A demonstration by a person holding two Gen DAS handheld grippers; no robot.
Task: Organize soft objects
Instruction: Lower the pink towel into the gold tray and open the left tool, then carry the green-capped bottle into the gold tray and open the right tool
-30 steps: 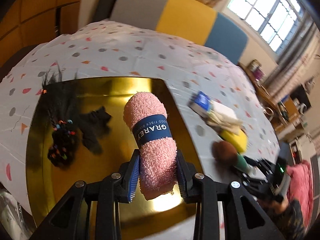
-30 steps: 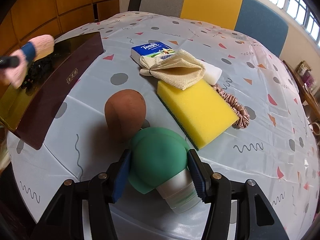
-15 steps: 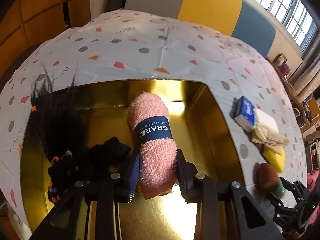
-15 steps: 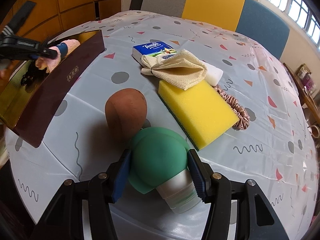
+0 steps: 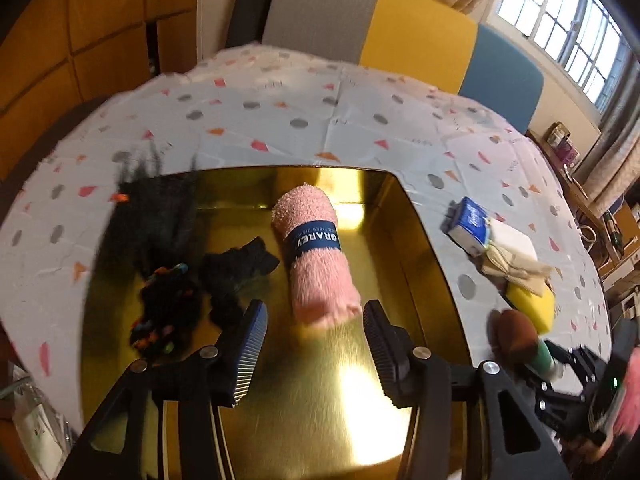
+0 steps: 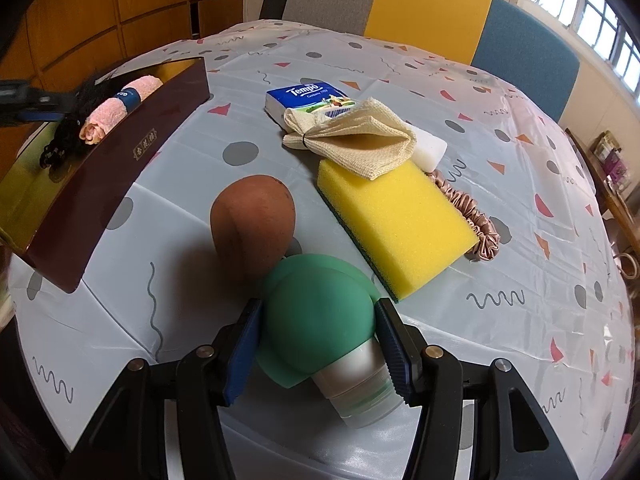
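Pink rolled towel (image 5: 316, 256) with a navy band lies inside the gold-lined box (image 5: 416, 240), at 12 o'clock from the left claw (image 5: 315, 334); its jaws have just been opening and stand clear of the roll on both sides; black fuzzy items (image 5: 168, 280) sit at 9 o'clock of the towel; right claw (image 6: 318, 350) grips the green sponge applicator (image 6: 316, 328) on the bench (image 6: 520, 280); yellow sponge (image 6: 396, 220) lies at 1 o'clock.

Wood-panelled wall (image 5: 92, 52) at left; grey-yellow-blue chair back (image 5: 400, 40) beyond table; bright paned window (image 5: 560, 32) right.
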